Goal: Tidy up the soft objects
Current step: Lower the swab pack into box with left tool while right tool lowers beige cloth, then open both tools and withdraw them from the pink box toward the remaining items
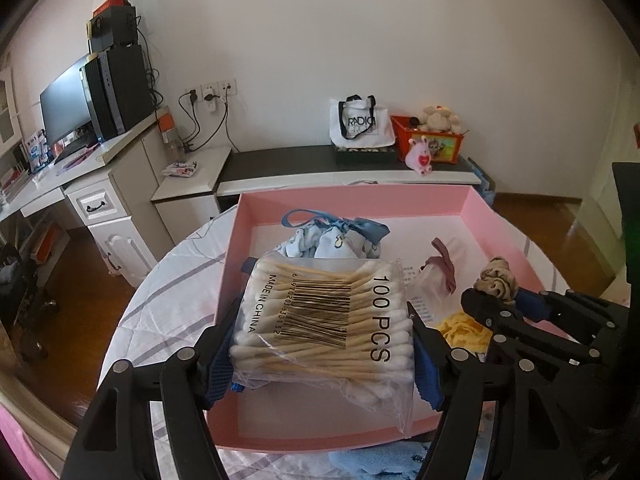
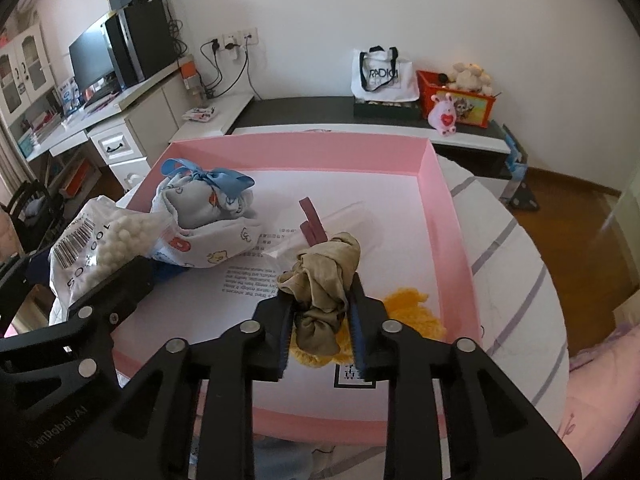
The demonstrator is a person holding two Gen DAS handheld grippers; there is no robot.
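Over the pink box [image 2: 448,216], left jaws grip cotton swabs [image 1: 324,320], right jaws a scrunchie [image 2: 324,292].

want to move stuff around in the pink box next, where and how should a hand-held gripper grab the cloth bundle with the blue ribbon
Probably best at the neck just under the blue ribbon bow, where the cloth bundle is cinched narrow. Come from above, over the pink box wall, with one finger on each side of the neck. The body below looks wide and soft, so a grip there might slip or catch only loose fabric.

White wall [image 1: 360,32], wooden floor [image 1: 76,344], white desk [image 1: 60,176], low dark-topped bench [image 1: 328,162].
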